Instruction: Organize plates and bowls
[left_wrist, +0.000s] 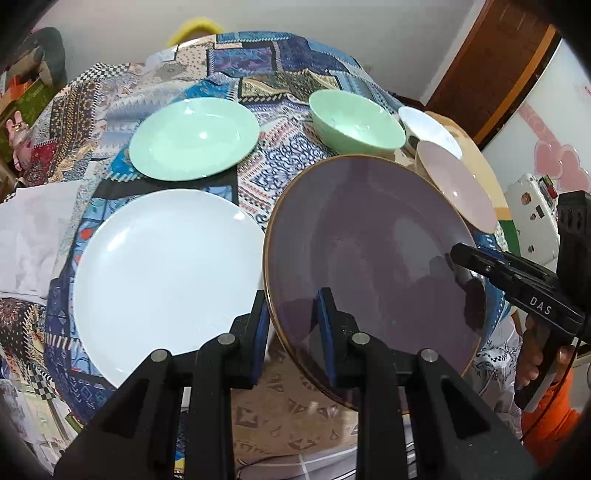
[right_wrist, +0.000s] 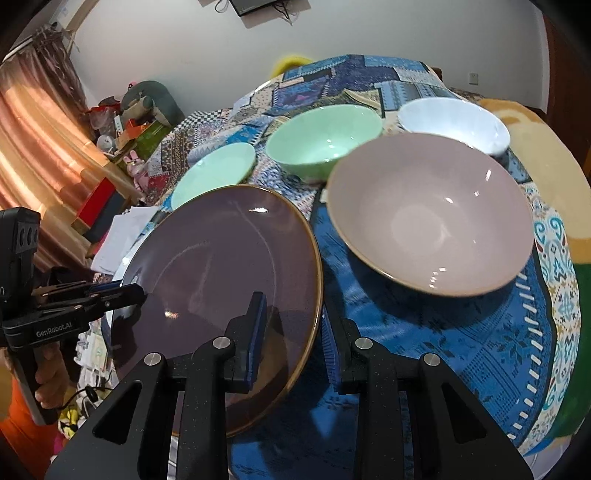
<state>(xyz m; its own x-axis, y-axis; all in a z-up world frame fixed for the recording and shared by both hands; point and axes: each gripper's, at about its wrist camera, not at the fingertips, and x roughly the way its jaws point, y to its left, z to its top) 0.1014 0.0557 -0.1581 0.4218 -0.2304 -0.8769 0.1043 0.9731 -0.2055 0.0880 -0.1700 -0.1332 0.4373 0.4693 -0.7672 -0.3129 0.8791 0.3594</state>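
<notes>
A dark purple plate (left_wrist: 369, 236) (right_wrist: 221, 266) with a gold rim hangs tilted over the near table edge, held from both sides. My left gripper (left_wrist: 291, 302) (right_wrist: 140, 291) is shut on its left rim. My right gripper (right_wrist: 291, 310) (left_wrist: 456, 254) is shut on its right rim. A white plate (left_wrist: 166, 273) lies flat to the left, its right edge slightly overlapped by the purple plate. Farther back sit a green plate (left_wrist: 194, 138) (right_wrist: 214, 173), a green bowl (left_wrist: 356, 123) (right_wrist: 323, 138), a white bowl (left_wrist: 428, 131) (right_wrist: 454, 123) and a pink bowl (left_wrist: 458, 184) (right_wrist: 428, 218).
A patchwork cloth (left_wrist: 258, 74) covers the round table. White paper (left_wrist: 33, 240) lies at the table's left edge. A person's hand (left_wrist: 535, 354) holds the right gripper's handle. Boxes and toys (right_wrist: 122, 125) crowd the far left by a curtain; a white appliance (left_wrist: 532, 214) stands right.
</notes>
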